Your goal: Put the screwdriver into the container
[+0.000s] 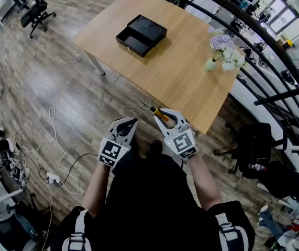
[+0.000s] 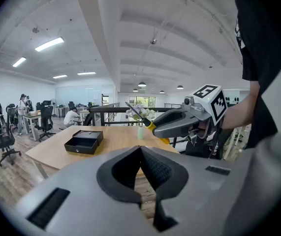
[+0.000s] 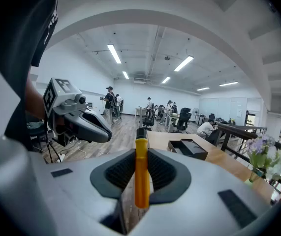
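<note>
My right gripper [image 1: 168, 116] is shut on a screwdriver [image 1: 158, 113] with a yellow handle and a thin metal shaft, held in the air off the near edge of the wooden table [image 1: 191, 77]. In the right gripper view the yellow handle [image 3: 141, 176] stands upright between the pads. The container [image 1: 141, 34], an open black box, lies on the table's far part, well ahead of both grippers. My left gripper [image 1: 130, 123] hangs beside the right one, shut and holding nothing. From the left gripper view, the right gripper [image 2: 177, 123] and the screwdriver [image 2: 147, 123] show to the right, with the container [image 2: 84, 142] beyond.
A vase of pale flowers [image 1: 221, 48] stands near the table's right edge. A black railing [image 1: 264, 51] runs past the table on the right. Cables and a power strip [image 1: 52, 178] lie on the wood floor at the left. Office chairs [image 1: 34, 12] and people are far off.
</note>
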The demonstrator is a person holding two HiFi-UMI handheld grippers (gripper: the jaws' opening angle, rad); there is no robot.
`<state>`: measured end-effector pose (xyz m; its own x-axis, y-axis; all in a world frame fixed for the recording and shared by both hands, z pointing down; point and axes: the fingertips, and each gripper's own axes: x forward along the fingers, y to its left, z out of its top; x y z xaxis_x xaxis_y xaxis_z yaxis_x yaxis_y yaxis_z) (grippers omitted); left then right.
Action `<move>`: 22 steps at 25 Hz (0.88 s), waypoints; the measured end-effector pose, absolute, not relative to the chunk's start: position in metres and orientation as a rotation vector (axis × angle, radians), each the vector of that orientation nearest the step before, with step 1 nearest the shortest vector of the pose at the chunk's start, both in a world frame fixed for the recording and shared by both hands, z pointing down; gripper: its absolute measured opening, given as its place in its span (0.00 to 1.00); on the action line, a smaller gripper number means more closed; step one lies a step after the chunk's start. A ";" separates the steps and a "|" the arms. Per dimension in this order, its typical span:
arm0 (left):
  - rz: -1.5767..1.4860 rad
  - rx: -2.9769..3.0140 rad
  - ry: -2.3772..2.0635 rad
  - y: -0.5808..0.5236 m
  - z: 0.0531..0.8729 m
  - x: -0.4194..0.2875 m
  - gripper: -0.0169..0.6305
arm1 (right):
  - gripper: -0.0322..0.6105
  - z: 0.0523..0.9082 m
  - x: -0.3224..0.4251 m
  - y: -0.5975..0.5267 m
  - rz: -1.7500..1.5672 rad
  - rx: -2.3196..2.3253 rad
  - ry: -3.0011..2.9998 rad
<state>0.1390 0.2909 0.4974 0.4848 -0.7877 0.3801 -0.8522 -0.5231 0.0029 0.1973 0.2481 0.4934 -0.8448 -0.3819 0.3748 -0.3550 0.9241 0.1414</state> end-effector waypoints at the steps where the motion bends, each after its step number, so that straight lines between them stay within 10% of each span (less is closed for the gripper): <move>1: 0.500 2.539 -1.428 0.292 0.496 0.143 0.06 | 0.19 0.493 0.203 0.251 -0.101 0.534 -2.676; 22: 0.491 2.528 -1.459 0.300 0.494 0.170 0.06 | 0.19 0.506 0.237 0.271 -0.113 0.500 -2.643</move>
